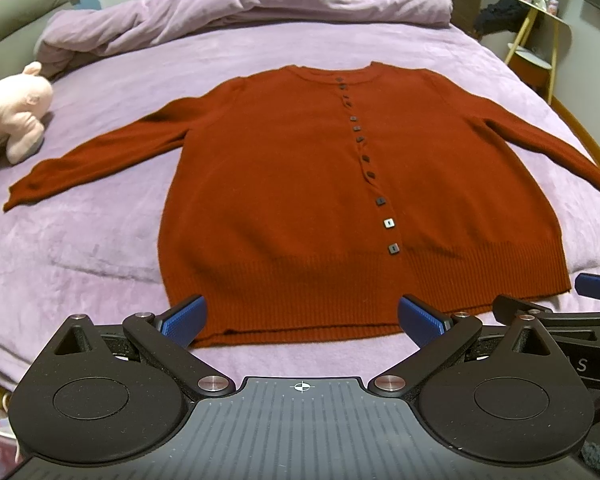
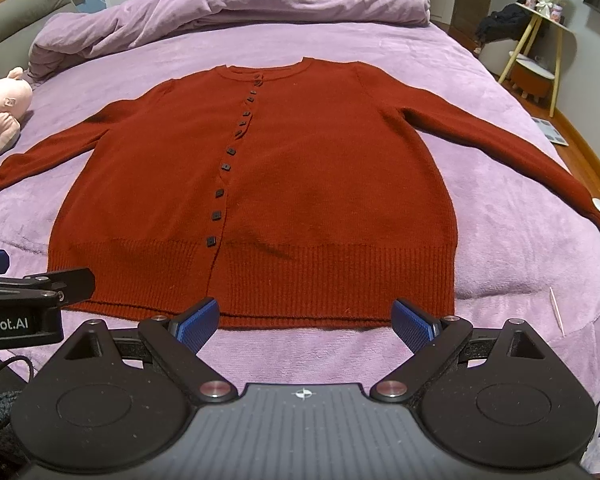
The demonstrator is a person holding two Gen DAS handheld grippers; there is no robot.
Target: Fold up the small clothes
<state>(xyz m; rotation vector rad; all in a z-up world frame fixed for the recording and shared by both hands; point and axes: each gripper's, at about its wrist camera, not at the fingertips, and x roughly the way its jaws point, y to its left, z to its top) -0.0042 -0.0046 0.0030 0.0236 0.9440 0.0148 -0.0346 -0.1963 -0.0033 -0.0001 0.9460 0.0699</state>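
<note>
The red cardigan (image 1: 300, 184) lies flat, buttoned, sleeves spread on the purple bed (image 1: 100, 248), ready for folding. Left gripper (image 1: 300, 322) and right gripper (image 2: 306, 320) hover at its hem, jaws spread, holding nothing.

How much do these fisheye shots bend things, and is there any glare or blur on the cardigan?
Left wrist view: the bed edge bows outward, the cardigan is sharp, one button glints white. Right wrist view: same bowing, no glinting buttons, soft shadows on the ribbed hem; the open right gripper looks slightly soft.
</note>
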